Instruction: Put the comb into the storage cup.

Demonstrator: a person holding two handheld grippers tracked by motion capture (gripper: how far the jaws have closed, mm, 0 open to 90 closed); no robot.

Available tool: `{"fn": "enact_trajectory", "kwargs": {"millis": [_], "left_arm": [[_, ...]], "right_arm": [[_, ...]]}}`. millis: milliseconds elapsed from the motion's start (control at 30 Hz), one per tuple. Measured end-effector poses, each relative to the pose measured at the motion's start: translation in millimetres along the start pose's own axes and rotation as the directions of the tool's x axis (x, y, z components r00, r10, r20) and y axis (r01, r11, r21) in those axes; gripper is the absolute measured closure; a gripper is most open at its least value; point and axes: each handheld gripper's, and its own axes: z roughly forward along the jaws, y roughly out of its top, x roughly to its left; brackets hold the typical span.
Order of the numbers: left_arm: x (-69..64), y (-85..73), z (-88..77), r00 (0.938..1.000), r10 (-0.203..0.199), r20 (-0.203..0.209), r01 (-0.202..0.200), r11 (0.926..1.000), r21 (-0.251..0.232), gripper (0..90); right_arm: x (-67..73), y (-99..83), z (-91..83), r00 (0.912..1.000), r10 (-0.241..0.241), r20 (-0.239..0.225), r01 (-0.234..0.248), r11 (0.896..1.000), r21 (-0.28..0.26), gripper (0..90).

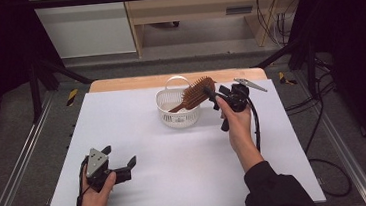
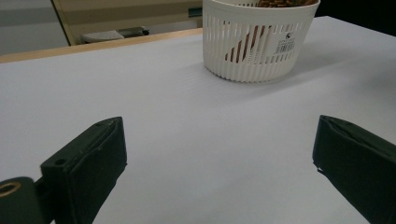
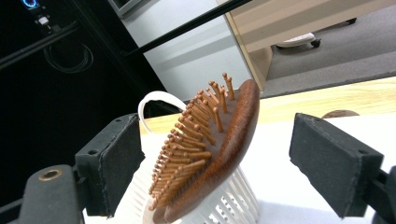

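A brown wooden hairbrush (image 1: 197, 92) stands tilted in a small white slatted basket (image 1: 178, 114) at the back middle of the white table, handle down inside, bristled head sticking out over the rim to the right. My right gripper (image 1: 216, 94) is at the brush head. In the right gripper view the brush (image 3: 229, 135) lies between the jaws of my right gripper (image 3: 222, 140), which stand wide with a gap on each side, so it is open. My left gripper (image 1: 120, 156) rests open on the table at the front left, far from the basket (image 2: 254, 42).
The white tabletop (image 1: 176, 159) has a wooden strip (image 1: 134, 83) along its back edge. Black frame posts and metal rails run down both sides. A black cable (image 1: 257, 121) trails from the right gripper. A shelf unit stands on the floor beyond the table.
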Motion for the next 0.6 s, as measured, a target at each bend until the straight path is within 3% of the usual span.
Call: {"fn": "enact_trajectory", "kwargs": {"millis": [100,600], "left_arm": [[-0.5,0.3,1.0,1.0000,0.001,0.005,-0.001,1.0000,0.001,2.8],[2.0,0.9,-2.7,0.9998,-0.019,-0.010,0.019,0.9997,-0.015,2.8]], "right_arm": [[0.9,0.5,-7.3,1.0000,-0.002,-0.001,0.002,1.000,-0.004,16.2],[9.1,16.8,-29.5,0.9935,-0.114,-0.007,0.114,0.993,0.015,11.7]]}}
